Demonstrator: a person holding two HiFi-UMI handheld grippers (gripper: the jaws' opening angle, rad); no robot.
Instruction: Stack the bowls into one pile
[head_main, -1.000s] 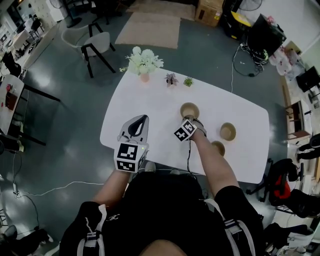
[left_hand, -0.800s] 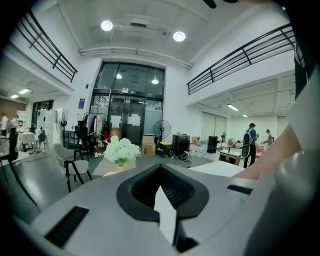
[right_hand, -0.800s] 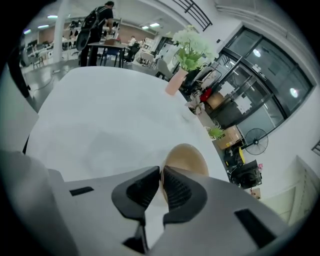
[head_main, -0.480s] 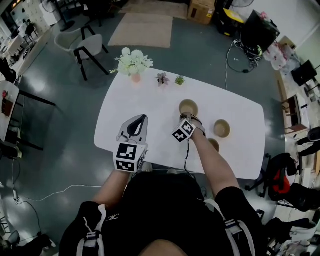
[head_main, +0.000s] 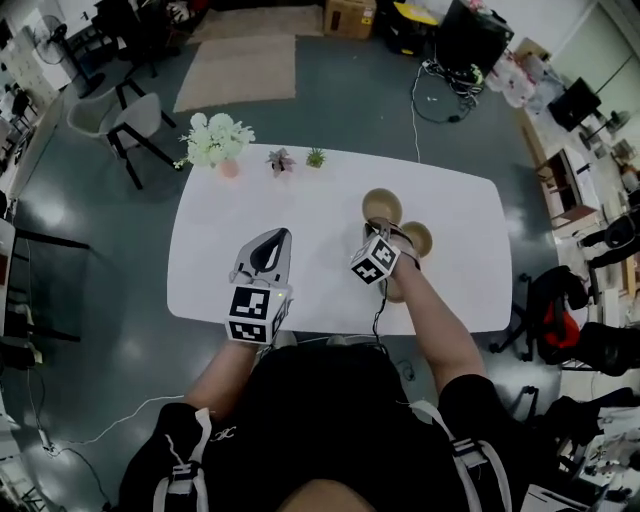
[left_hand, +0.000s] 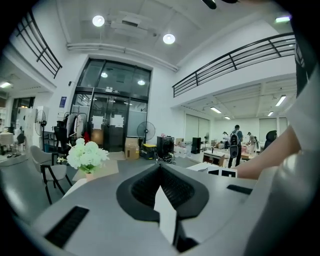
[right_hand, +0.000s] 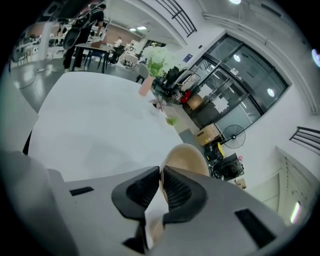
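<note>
In the head view my right gripper (head_main: 379, 228) is shut on the near rim of a tan bowl (head_main: 381, 205), held just above the white table (head_main: 300, 210). The right gripper view shows the same bowl (right_hand: 186, 154) with its rim pinched between the jaws of the right gripper (right_hand: 161, 174). A second tan bowl (head_main: 419, 238) sits just to the right of the held one. A third bowl (head_main: 392, 293) lies partly hidden under my right forearm. My left gripper (head_main: 279, 238) hovers over the table's left half, shut and empty; the left gripper (left_hand: 160, 172) looks out level across the room.
A pink vase of white flowers (head_main: 215, 140) and two small potted plants (head_main: 281, 160) (head_main: 316, 157) stand along the table's far left edge. A chair (head_main: 120, 120) stands on the floor beyond. The table's near edge runs just in front of my body.
My right gripper has lifted the bowl and carried it right, closer to the second bowl. The left gripper has drifted right over the table. The view has swung rightward.
</note>
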